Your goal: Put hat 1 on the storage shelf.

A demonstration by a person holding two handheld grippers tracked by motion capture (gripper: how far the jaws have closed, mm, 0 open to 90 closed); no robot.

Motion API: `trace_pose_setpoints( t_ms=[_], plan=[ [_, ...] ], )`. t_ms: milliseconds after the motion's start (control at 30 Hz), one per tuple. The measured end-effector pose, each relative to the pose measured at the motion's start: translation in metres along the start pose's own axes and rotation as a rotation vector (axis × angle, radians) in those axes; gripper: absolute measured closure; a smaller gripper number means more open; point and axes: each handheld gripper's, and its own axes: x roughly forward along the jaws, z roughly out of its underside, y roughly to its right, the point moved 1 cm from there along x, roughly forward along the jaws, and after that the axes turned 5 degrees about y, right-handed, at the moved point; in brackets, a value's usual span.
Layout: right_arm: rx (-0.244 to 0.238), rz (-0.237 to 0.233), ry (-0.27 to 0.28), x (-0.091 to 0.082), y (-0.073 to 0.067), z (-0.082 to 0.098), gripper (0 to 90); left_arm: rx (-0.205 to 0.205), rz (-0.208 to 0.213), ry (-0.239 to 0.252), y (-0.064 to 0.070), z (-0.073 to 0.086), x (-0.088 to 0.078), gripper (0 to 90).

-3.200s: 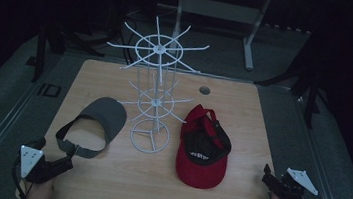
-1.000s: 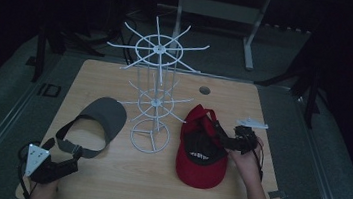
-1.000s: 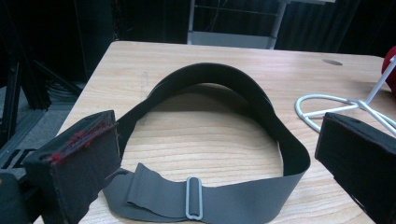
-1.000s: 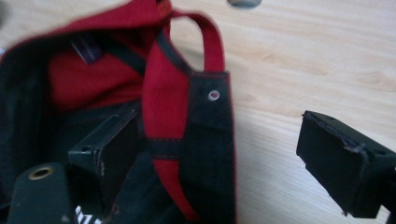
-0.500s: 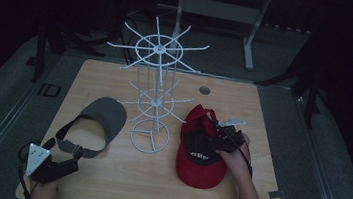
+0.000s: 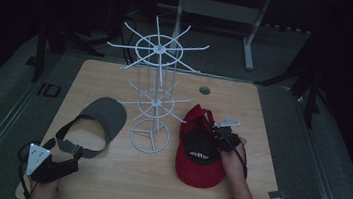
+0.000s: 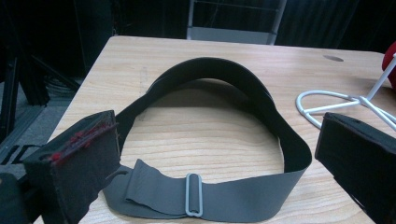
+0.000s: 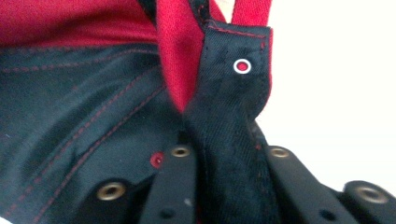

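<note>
A red and black cap [image 6: 198, 157] lies on the wooden table [image 6: 118, 193], right of centre. My right gripper [image 6: 221, 135] is at its rear right side; its jaws have just been closing and are now shut on a fold of the cap's fabric [image 8: 219, 102], which stands pinched between the jaws [image 8: 224, 163]. A grey visor [image 6: 96, 120] lies at the left. My left gripper [image 6: 69, 160] rests at the front left corner, open, its jaws either side of the visor's strap [image 7: 194, 195] without touching it.
A white wire rack [image 6: 154, 92] with radiating arms stands mid-table between visor and cap; its ring base [image 7: 327, 100] is close to the visor. A round cable hole [image 6: 204, 90] sits near the far edge. Dark floor and stands surround the table.
My right hand has come in from the table's right front corner to the cap's rear, sunk onto it and closed its jaws on the fabric. The left gripper has stayed put.
</note>
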Motion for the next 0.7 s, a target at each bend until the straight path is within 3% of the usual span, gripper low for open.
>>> trace_pose_setpoints(
  t_ms=[233, 400, 700],
  plan=[
    [0.052, 0.006, 0.048, -0.011, 0.004, -0.001, 84.7, 0.000, -0.002, -0.001, 0.000, 0.000, 0.000, 0.4],
    [0.064, 0.005, 0.081, -0.019, 0.006, -0.005, 84.8, -0.002, -0.005, -0.001, 0.000, 0.000, 0.000, 0.4],
    [0.099, 0.013, 0.206, -0.059, 0.012, -0.023, 84.9, -0.008, -0.005, 0.010, -0.001, 0.000, 0.000, 0.4]
  ],
)
